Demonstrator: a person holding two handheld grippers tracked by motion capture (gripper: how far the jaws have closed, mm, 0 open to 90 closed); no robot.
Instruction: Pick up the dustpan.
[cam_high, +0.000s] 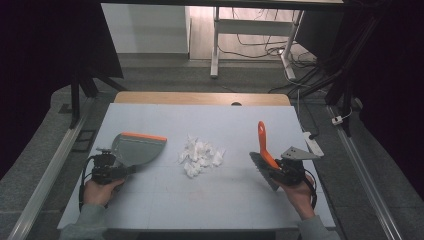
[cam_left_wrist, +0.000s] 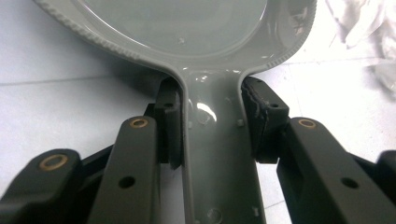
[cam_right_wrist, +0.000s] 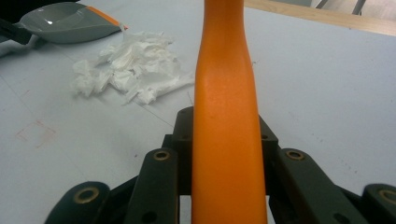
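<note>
While left tongs (cam_left_wrist: 212, 123) clamp the dustpan (cam_high: 136, 149), right tongs (cam_right_wrist: 226, 140) grip the brush (cam_high: 264, 152)

Left gripper (cam_high: 131, 169) and right gripper (cam_high: 274, 168) both seemingly clamped, held low.

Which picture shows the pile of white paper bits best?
The high view: the whole paper pile lies between dustpan and brush. The right gripper view shows it sideways; the left gripper view catches an edge.
</note>
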